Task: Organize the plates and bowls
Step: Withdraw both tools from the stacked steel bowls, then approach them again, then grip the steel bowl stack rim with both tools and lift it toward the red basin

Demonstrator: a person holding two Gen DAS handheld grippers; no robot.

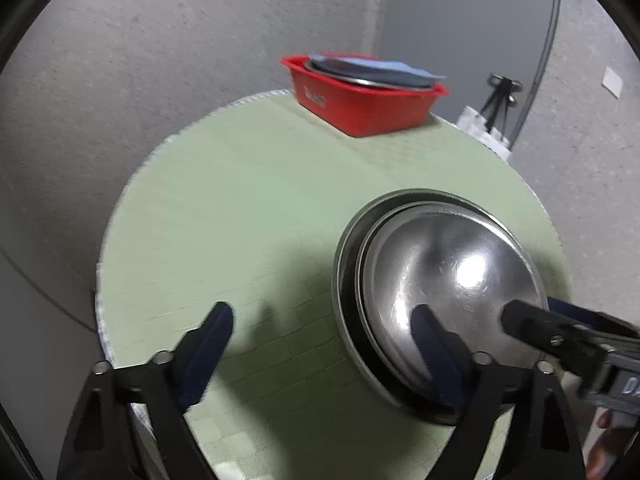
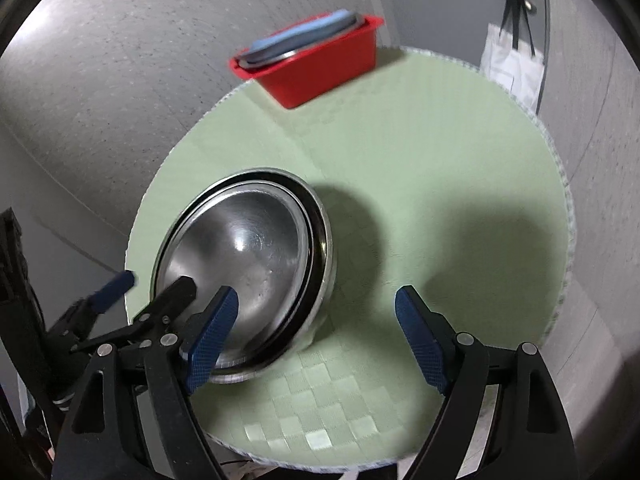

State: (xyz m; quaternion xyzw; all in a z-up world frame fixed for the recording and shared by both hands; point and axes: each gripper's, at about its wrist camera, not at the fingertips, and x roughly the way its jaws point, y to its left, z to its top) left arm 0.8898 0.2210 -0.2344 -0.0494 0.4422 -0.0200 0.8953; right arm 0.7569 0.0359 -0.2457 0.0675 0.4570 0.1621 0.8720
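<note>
Grey speckled walls ring a round table under a pale green woven mat. Both tongs stand spread apart, clamped on nothing. The left gripper straddles the near rim of a nested stack of steel bowls, one pad inside the top bowl, the other over bare mat, seemingly placed to pinch the rim. The right gripper has its left pad by the stack's near edge while its right pad hangs over open mat, well clear. At the far edge sits a red plastic tub already holding a steel plate and a blue plate, likely the collecting point.
</note>
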